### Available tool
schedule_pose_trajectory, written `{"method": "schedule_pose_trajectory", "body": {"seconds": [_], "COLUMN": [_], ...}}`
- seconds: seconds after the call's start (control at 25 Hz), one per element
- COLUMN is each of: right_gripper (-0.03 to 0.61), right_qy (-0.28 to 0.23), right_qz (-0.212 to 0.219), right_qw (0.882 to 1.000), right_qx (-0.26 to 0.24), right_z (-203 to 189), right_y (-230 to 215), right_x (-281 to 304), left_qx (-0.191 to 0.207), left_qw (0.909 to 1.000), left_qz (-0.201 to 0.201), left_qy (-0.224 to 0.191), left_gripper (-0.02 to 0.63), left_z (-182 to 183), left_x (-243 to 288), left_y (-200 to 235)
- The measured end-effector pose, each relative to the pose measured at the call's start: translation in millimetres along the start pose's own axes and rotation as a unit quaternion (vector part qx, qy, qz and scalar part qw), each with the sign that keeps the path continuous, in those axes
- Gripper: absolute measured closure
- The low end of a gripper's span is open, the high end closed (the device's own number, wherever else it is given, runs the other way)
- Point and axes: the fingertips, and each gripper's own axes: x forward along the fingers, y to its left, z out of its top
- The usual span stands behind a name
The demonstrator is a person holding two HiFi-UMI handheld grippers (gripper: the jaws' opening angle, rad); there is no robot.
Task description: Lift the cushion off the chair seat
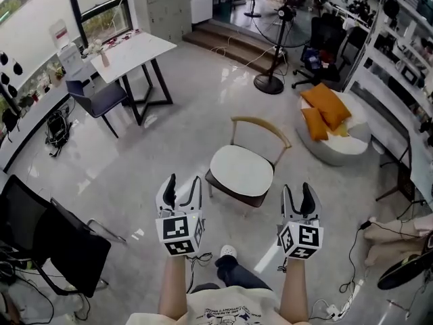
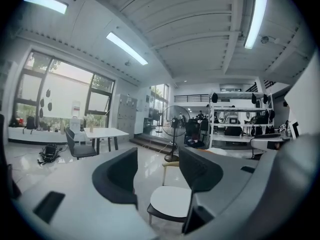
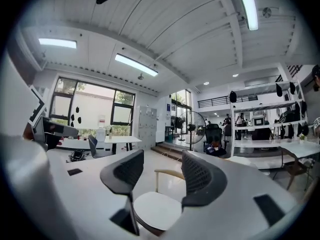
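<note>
A white cushion (image 1: 241, 171) lies on the seat of a dark chair with a curved wooden backrest (image 1: 260, 125), in the middle of the floor. My left gripper (image 1: 183, 187) hangs open just short of the chair's near left corner, nothing between its jaws. My right gripper (image 1: 302, 193) is open too, off the chair's near right side, also empty. In the left gripper view the cushion (image 2: 171, 201) shows low between the spread jaws of the left gripper (image 2: 159, 176). The right gripper view has the cushion (image 3: 156, 210) below the right gripper (image 3: 159, 179).
A white pouf (image 1: 352, 144) with orange pillows (image 1: 323, 107) stands right of the chair. A standing fan (image 1: 269, 80) is behind it. A white table (image 1: 135, 49) and dark chair (image 1: 101, 100) are at far left, a black office chair (image 1: 54, 239) near left. Cables (image 1: 352, 283) trail at right.
</note>
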Motion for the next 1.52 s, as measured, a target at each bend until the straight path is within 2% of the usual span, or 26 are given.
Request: {"method": "schedule_pose_trajectory", "body": {"seconds": [0.24, 0.68, 0.88, 1.12, 1.32, 1.52], "right_gripper": [0.334, 0.334, 0.334, 0.316, 0.316, 0.313], "right_qy": [0.004, 0.048, 0.072, 0.098, 0.128, 0.165], "right_qz": [0.003, 0.0, -0.015, -0.044, -0.075, -0.103], "right_qw": [1.0, 0.999, 0.997, 0.994, 0.988, 0.98], "right_qx": [-0.001, 0.013, 0.021, 0.018, 0.034, 0.05], "right_z": [-2.1, -36.6, -56.3, -70.2, -85.8, -116.1], "right_y": [-38.6, -65.2, -77.5, -73.1, -80.8, -88.9], "right_x": [84.4, 187.5, 250.2, 350.8, 427.3, 483.4], "left_qx": [0.002, 0.002, 0.0, 0.002, 0.01, 0.019], "left_qw": [1.0, 0.9988, 0.9974, 0.9945, 0.9889, 0.9808], "left_qz": [0.005, -0.002, -0.022, -0.055, -0.086, -0.108], "left_qy": [-0.001, 0.048, 0.069, 0.089, 0.12, 0.161], "left_gripper": [0.359, 0.359, 0.359, 0.359, 0.359, 0.36], "left_z": [5.8, -19.8, -29.3, -29.3, -31.7, -53.9], "left_x": [83.5, 200.3, 275.4, 391.2, 490.6, 570.2], "left_y": [-9.8, -9.1, -5.3, 27.1, 46.5, 64.5]}}
